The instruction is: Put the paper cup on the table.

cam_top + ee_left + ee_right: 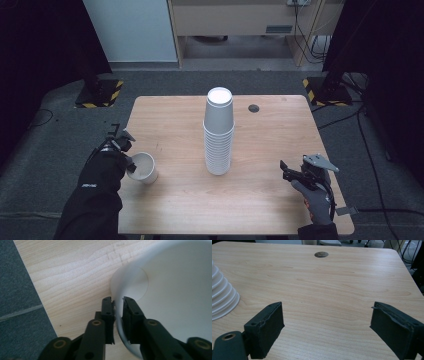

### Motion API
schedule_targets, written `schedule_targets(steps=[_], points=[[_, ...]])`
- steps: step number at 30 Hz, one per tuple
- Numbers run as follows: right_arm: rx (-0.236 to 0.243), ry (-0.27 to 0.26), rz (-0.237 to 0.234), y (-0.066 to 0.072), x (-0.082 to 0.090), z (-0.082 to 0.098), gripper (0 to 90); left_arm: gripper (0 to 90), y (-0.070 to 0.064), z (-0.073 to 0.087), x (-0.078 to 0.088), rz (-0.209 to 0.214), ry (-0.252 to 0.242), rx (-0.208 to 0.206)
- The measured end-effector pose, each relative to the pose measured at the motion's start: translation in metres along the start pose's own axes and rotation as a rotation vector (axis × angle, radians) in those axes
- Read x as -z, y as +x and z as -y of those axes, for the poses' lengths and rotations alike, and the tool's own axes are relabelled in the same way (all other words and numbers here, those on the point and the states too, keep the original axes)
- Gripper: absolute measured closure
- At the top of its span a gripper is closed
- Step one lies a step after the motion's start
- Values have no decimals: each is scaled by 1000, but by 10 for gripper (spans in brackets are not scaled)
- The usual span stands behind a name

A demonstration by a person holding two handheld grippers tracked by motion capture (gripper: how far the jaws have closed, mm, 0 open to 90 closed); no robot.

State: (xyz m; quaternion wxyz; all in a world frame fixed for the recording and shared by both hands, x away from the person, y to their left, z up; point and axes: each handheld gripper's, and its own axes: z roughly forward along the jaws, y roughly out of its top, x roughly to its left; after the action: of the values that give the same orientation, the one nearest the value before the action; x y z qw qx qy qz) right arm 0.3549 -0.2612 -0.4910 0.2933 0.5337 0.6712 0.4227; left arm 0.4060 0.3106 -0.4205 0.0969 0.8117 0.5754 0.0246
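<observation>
White paper cup (142, 168) and white cup stack (218, 132) on the pale wood-grain table (270, 200); black-and-yellow striped stand bases (99, 93) beyond it.

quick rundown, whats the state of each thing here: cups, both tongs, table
single paper cup: upright, mouth up, empty, near the table's left edge
left tongs: one jaw outside, one inside the cup's wall, a slight gap showing, so not clearly pressing
stack of paper cups: upside down, nested, standing mid-table
right tongs: open wide, nothing between them
table: bare wood apart from the cups, with a round cable hole
</observation>
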Motion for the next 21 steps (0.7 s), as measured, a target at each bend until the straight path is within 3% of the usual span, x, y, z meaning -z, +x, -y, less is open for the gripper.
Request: schedule_targets(steps=[3, 4, 6, 7, 8, 13, 14, 15, 16, 17, 18, 19, 20, 21], points=[[0, -2, 2, 0, 0, 0, 112, 676, 2, 2, -1, -6, -67, 0], [0, -1, 2, 0, 0, 0, 112, 662, 2, 2, -1, -6, -67, 0], [0, 0, 1, 0, 0, 0, 112, 628, 5, 4, 0, -7, -138, 6], [0, 0, 1, 0, 0, 0, 112, 626, 5, 4, 0, -7, -138, 6], [-1, 1, 1, 0, 0, 0, 112, 597, 6, 7, 2, -7, -204, 13], [0, -1, 1, 0, 0, 0, 112, 532, 2, 14, 9, -10, -390, -3], [0, -1, 1, 0, 0, 0, 112, 519, 2, 14, 9, -10, -390, -3], [-2, 0, 2, -1, 0, 0, 112, 502, -2, 18, 11, -36, -462, -32], [-2, 0, 2, -1, 0, 0, 112, 502, -2, 18, 11, -36, -462, -32], [-1, -2, 3, -1, 0, 0, 111, 483, -7, 23, 13, -47, -539, -52], [-2, -1, 3, -1, 0, 0, 111, 465, -9, 26, 13, -44, -588, -45], [-2, -1, 3, -1, 0, 0, 111, 459, -9, 26, 13, -44, -588, -45], [-5, -1, 4, -1, 0, 0, 110, 459, -11, 29, 14, -50, -627, -44], [-7, 3, 6, -1, 0, 0, 110, 432, -15, 34, 15, -83, -708, -47]])
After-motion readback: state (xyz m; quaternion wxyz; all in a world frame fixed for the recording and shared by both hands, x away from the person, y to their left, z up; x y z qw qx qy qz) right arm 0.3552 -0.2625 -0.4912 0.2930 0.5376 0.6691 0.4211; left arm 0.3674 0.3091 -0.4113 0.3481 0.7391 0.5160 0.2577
